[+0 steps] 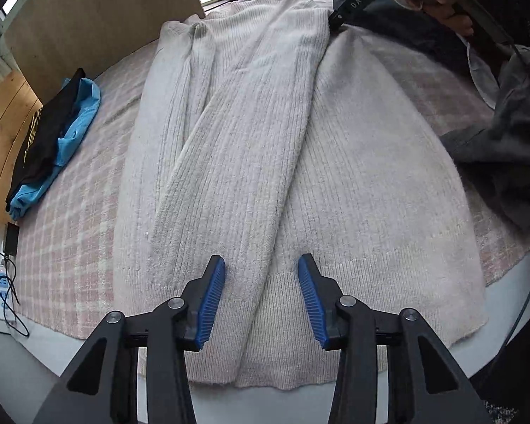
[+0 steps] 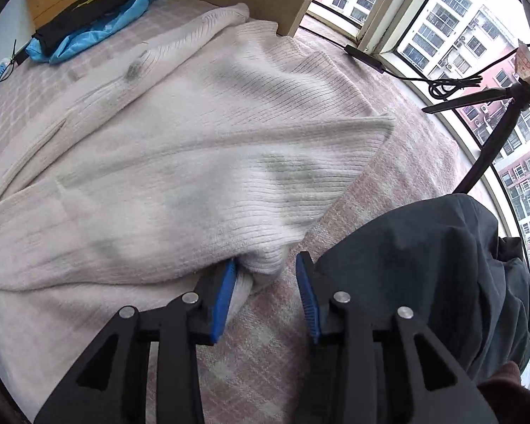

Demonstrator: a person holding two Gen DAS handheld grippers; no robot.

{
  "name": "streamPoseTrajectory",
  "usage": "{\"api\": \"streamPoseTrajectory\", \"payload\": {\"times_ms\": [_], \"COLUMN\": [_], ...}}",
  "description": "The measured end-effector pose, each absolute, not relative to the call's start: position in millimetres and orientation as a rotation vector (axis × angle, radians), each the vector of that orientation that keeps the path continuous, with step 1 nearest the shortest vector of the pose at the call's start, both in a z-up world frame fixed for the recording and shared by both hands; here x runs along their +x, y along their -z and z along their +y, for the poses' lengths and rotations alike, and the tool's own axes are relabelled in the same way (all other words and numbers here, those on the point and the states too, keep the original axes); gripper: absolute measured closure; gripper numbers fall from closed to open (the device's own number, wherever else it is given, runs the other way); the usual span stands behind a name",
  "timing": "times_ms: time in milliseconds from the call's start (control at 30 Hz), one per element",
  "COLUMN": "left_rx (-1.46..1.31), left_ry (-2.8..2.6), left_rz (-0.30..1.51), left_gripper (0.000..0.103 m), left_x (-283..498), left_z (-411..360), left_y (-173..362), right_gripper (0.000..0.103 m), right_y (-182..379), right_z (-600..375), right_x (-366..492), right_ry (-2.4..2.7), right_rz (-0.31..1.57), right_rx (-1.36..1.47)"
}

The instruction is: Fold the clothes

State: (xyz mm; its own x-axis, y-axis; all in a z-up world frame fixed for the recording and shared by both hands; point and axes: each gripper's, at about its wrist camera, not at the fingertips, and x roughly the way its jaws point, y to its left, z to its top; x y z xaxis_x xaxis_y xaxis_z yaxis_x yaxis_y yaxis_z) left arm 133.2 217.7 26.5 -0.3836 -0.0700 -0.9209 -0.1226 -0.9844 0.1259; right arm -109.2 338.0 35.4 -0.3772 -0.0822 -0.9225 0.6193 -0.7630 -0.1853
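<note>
A cream ribbed sweater (image 1: 265, 141) lies spread on a pink plaid blanket (image 1: 70, 229), with one long sleeve (image 1: 229, 162) folded diagonally across its body. My left gripper (image 1: 261, 258) hovers open over the hem, its blue pads on either side of the sleeve's cuff end and not pressing it. In the right wrist view, a bunched edge of the sweater (image 2: 194, 176) rests against the left pad of my right gripper (image 2: 268, 259). The other pad stands apart from the fabric, over the blanket (image 2: 258, 353), so the jaws are open.
A dark grey garment (image 1: 505, 148) (image 2: 424, 265) lies to the right of the sweater. Black and blue clothes (image 1: 53, 130) (image 2: 88, 10) are stacked at the blanket's far left edge. A wooden board (image 1: 106, 7), windows (image 2: 459, 35), a tripod (image 2: 491, 134) and cables border the area.
</note>
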Motion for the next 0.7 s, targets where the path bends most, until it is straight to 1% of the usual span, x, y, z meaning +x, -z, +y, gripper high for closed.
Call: {"api": "streamPoseTrajectory", "payload": {"times_ms": [33,67,100,200,233,300,333,400,433,467,533,633,700], "left_rx": [-1.740,-1.742,-1.736,-1.685,-1.650,-1.570,-1.538,-1.501,-1.504,-1.510,-1.528,-1.598,-1.654], "left_ry": [-2.571,-2.566,-2.555,-2.552,-2.550,-2.550,-2.549,-2.520,-2.468,-2.411,-2.351,-2.348,-2.367], "left_rz": [0.224,0.181,0.126,-0.007,-0.038,-0.092,-0.085,-0.023,0.009,0.027,0.058,0.067,-0.036], "left_gripper": [0.090,0.095,0.097,0.098,0.100,0.100,0.100,0.099,0.091,0.080,0.070,0.071,0.067], "left_x": [131,130,129,130,131,135,137,141,143,146,153,161,162], "left_z": [211,206,201,196,199,206,212,231,240,250,262,262,248], "left_y": [-27,-29,-32,-52,-62,-83,-91,-97,-94,-89,-78,-65,-56], "right_gripper": [0.073,0.085,0.086,0.090,0.090,0.092,0.092,0.091,0.091,0.091,0.091,0.090,0.090], "right_y": [-35,-37,-40,-53,-56,-60,-61,-54,-47,-41,-29,-27,-29], "right_z": [341,345,349,365,373,391,401,418,424,427,434,433,432], "right_x": [-113,-116,-118,-125,-129,-138,-143,-153,-157,-159,-163,-160,-157], "right_ry": [2.171,2.165,2.163,2.175,2.172,2.157,2.142,2.093,2.071,2.066,2.057,2.055,2.069], "right_rz": [0.688,0.636,0.586,0.410,0.323,0.108,0.000,-0.181,-0.231,-0.246,-0.272,-0.216,-0.206], "right_rx": [1.419,1.436,1.445,1.461,1.479,1.525,1.547,1.601,1.636,1.670,1.733,1.742,1.737]}}
